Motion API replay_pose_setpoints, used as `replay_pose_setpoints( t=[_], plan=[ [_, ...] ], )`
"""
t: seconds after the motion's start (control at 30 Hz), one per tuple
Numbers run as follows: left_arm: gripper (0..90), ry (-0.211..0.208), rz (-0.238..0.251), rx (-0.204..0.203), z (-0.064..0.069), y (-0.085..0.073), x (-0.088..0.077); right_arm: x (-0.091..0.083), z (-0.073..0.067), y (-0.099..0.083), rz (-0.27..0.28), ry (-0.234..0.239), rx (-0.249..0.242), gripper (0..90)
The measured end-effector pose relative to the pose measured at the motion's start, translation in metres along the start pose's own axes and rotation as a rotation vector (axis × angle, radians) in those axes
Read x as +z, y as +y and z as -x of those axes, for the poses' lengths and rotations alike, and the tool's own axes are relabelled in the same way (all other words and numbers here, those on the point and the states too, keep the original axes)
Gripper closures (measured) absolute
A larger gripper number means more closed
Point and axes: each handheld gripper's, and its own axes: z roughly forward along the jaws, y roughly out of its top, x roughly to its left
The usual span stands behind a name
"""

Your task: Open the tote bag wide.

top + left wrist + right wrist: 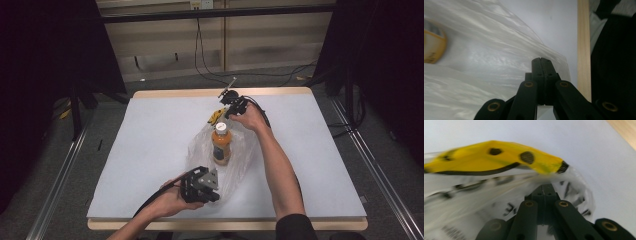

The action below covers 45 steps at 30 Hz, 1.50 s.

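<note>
A clear plastic bag (239, 165) lies in the middle of the white-covered table (150, 150), and an orange juice bottle (221, 145) with a white cap rests inside it. At the bag's far end lies a spotted yellow banana (216, 117). My left gripper (214, 194) is at the bag's near end; in the left gripper view its jaws (540, 60) are pressed together on the bag's film (486, 57), with the bottle (432, 45) blurred at the left. My right gripper (226, 115) is at the far end, shut on the bag's edge (474, 195) just below the banana (499, 160).
The table's wooden rim (583, 50) runs close past the left gripper. Black curtains stand on both sides, and cables lie on the floor beyond the far edge (220, 92). White surface lies open left and right of the bag.
</note>
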Motion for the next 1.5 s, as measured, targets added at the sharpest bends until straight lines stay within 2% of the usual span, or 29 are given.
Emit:
replay_pose_setpoints(
  t=[0.03, 0.1, 0.13, 0.23, 0.3, 0.33, 0.37, 0.43, 0.47, 0.5, 0.53, 0.57, 0.6, 0.63, 0.67, 0.73, 0.77, 0.83, 0.9, 0.93, 1.0, 1.03, 1.07, 1.17, 1.2, 1.23, 1.27, 1.37, 1.5],
  plan=[
    [90.0, 0.008, 0.023, -0.010, -0.003, 0.000, -0.005, -0.013, -0.003, -0.005, 0.070, 0.068, 0.001, 90.0],
    [90.0, 0.053, 0.048, -0.021, -0.012, 0.003, -0.016, -0.025, -0.008, -0.009, 0.102, 0.100, -0.006, 90.0],
    [90.0, 0.053, 0.048, -0.021, -0.012, 0.003, -0.016, -0.030, -0.010, -0.011, 0.119, 0.110, -0.024, 90.0],
    [90.0, 0.069, 0.083, -0.045, -0.027, 0.006, -0.024, -0.042, -0.015, -0.015, 0.152, 0.127, -0.031, 90.0],
    [90.0, 0.091, 0.093, -0.063, -0.037, 0.007, -0.028, -0.054, -0.019, -0.021, 0.204, 0.147, -0.040, 90.0],
    [90.0, 0.103, 0.114, -0.095, -0.049, 0.005, -0.029, -0.064, -0.023, -0.027, 0.243, 0.173, -0.042, 90.0],
    [90.0, 0.103, 0.114, -0.095, -0.049, 0.005, -0.029, -0.068, -0.026, -0.031, 0.253, 0.189, -0.042, 90.0],
    [90.0, 0.105, 0.117, -0.133, -0.061, 0.001, -0.027, -0.070, -0.029, -0.035, 0.258, 0.194, -0.046, 90.0],
    [90.0, 0.125, 0.098, -0.153, -0.066, -0.001, -0.024, -0.069, -0.038, -0.045, 0.246, 0.208, -0.061, 90.0],
    [90.0, 0.134, 0.075, -0.176, -0.072, -0.004, -0.020, -0.069, -0.038, -0.045, 0.246, 0.208, -0.061, 90.0],
    [90.0, 0.156, 0.034, -0.211, -0.083, -0.010, -0.012, -0.062, -0.046, -0.056, 0.206, 0.195, -0.074, 90.0],
    [90.0, 0.156, 0.034, -0.211, -0.083, -0.010, -0.012, -0.062, -0.046, -0.056, 0.206, 0.195, -0.074, 90.0],
    [90.0, 0.167, 0.019, -0.230, -0.087, -0.013, -0.008, -0.052, -0.049, -0.069, 0.165, 0.180, -0.064, 90.0],
    [90.0, 0.180, 0.011, -0.242, -0.092, -0.016, -0.005, -0.052, -0.049, -0.069, 0.165, 0.180, -0.064, 90.0],
    [90.0, 0.191, -0.007, -0.254, -0.095, -0.018, -0.002, -0.043, -0.048, -0.083, 0.151, 0.202, -0.037, 90.0],
    [90.0, 0.219, -0.038, -0.256, -0.101, -0.022, 0.002, -0.040, -0.049, -0.089, 0.147, 0.200, -0.046, 90.0],
    [90.0, 0.216, -0.040, -0.263, -0.103, -0.025, 0.003, -0.035, -0.051, -0.098, 0.119, 0.194, -0.057, 90.0],
    [90.0, 0.243, -0.073, -0.262, -0.106, -0.028, 0.006, -0.034, -0.052, -0.105, 0.128, 0.186, -0.063, 90.0],
    [90.0, 0.235, -0.063, -0.275, -0.110, -0.033, 0.002, -0.035, -0.051, -0.108, 0.131, 0.183, -0.056, 90.0],
    [90.0, 0.255, -0.063, -0.289, -0.111, -0.036, 0.001, -0.037, -0.050, -0.111, 0.136, 0.176, -0.062, 90.0],
    [90.0, 0.277, -0.051, -0.311, -0.116, -0.047, -0.006, -0.043, -0.049, -0.118, 0.107, 0.122, -0.087, 90.0],
    [90.0, 0.277, -0.051, -0.311, -0.116, -0.047, -0.006, -0.043, -0.049, -0.118, 0.107, 0.122, -0.087, 90.0],
    [90.0, 0.276, -0.044, -0.326, -0.119, -0.054, -0.010, -0.047, -0.047, -0.122, 0.094, 0.084, -0.101, 90.0],
    [90.0, 0.281, -0.020, -0.350, -0.122, -0.061, -0.013, -0.050, -0.044, -0.126, 0.079, 0.062, -0.085, 90.0],
    [90.0, 0.280, -0.036, -0.344, -0.125, -0.064, -0.017, -0.051, -0.042, -0.128, 0.077, 0.060, -0.077, 90.0],
    [90.0, 0.286, 0.003, -0.383, -0.124, -0.066, -0.016, -0.052, -0.041, -0.129, 0.075, 0.048, -0.080, 90.0],
    [90.0, 0.284, -0.020, -0.365, -0.127, -0.069, -0.019, -0.053, -0.039, -0.131, 0.075, 0.054, -0.071, 90.0],
    [90.0, 0.279, 0.009, -0.391, -0.126, -0.075, -0.022, -0.055, -0.036, -0.135, 0.084, 0.069, -0.066, 90.0],
    [90.0, 0.257, 0.021, -0.377, -0.119, -0.083, -0.027, -0.059, -0.040, -0.145, 0.109, 0.094, -0.043, 90.0]
  ],
)
